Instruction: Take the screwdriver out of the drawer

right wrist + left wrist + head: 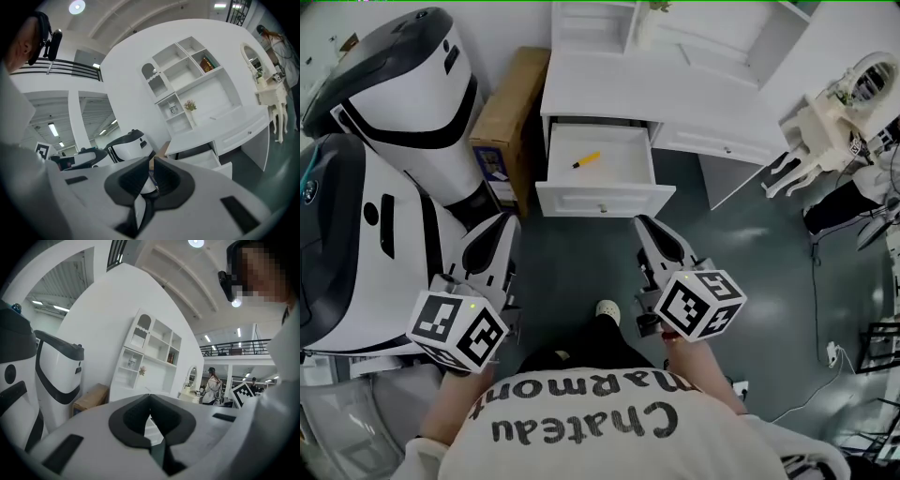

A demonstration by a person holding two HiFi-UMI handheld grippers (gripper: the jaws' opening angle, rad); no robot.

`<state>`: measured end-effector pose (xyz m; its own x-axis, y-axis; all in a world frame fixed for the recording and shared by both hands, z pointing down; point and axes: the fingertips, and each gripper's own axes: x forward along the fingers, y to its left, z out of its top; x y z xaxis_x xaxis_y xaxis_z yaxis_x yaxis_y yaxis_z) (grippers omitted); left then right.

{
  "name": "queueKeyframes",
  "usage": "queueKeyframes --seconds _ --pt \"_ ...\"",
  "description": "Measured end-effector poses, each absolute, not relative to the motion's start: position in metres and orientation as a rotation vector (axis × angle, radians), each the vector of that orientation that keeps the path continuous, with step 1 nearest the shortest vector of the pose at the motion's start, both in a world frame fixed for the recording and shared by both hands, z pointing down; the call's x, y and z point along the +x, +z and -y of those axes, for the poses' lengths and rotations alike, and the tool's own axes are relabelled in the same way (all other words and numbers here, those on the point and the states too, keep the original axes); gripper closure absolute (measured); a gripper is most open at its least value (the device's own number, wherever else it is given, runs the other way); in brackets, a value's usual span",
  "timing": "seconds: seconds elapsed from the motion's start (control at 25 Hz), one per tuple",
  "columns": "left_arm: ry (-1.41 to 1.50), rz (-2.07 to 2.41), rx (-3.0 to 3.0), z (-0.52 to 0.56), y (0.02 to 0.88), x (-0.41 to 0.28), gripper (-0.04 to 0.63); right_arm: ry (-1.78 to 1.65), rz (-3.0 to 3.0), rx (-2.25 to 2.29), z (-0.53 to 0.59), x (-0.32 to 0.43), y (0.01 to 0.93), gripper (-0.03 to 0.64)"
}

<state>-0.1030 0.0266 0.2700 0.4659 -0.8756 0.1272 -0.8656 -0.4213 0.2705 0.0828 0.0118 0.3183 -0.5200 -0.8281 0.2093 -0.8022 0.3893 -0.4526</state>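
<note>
Screwdriver (pixel 587 159) lies inside the open white drawer (pixel 605 199).

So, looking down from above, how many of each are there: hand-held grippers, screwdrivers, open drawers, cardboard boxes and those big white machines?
2 grippers: left gripper, right gripper
1 screwdriver
1 open drawer
1 cardboard box
2 white machines: one at the back, one nearer
Total: 7

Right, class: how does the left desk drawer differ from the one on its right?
The left drawer is pulled out; the right drawer is pushed in. The left drawer shows a yellow-handled screwdriver inside; the right drawer's inside is hidden. Both are white with a small knob.
</note>
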Motion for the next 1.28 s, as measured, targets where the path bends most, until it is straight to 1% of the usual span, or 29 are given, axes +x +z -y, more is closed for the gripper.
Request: queueKeyframes --seconds 0.36,0.52,0.72,0.96,1.28 --pt "-0.126 1.623 2.347 0.04 0.251 -0.065 0.572 -0.813 -2.567 -1.302 0.082 0.125 0.288 0.568" --pt "-0.167 1.687 2.341 0.055 0.24 -0.055 0.572 -0.766 -2.596 -1.246 0.11 0.136 0.274 0.568" --pt "-0.177 1.76 2.308 0.058 0.237 -0.049 0.572 -0.751 -2.609 -1.177 0.129 0.144 0.267 0.568" --pt "-0.194 1.821 2.276 0.06 0.231 -0.061 0.572 -0.739 -2.666 -1.137 0.139 0.132 0.266 0.568" --pt "-0.208 1.8 2.294 0.087 0.229 -0.057 0.572 -0.74 -2.696 -1.169 0.154 0.137 0.27 0.568"
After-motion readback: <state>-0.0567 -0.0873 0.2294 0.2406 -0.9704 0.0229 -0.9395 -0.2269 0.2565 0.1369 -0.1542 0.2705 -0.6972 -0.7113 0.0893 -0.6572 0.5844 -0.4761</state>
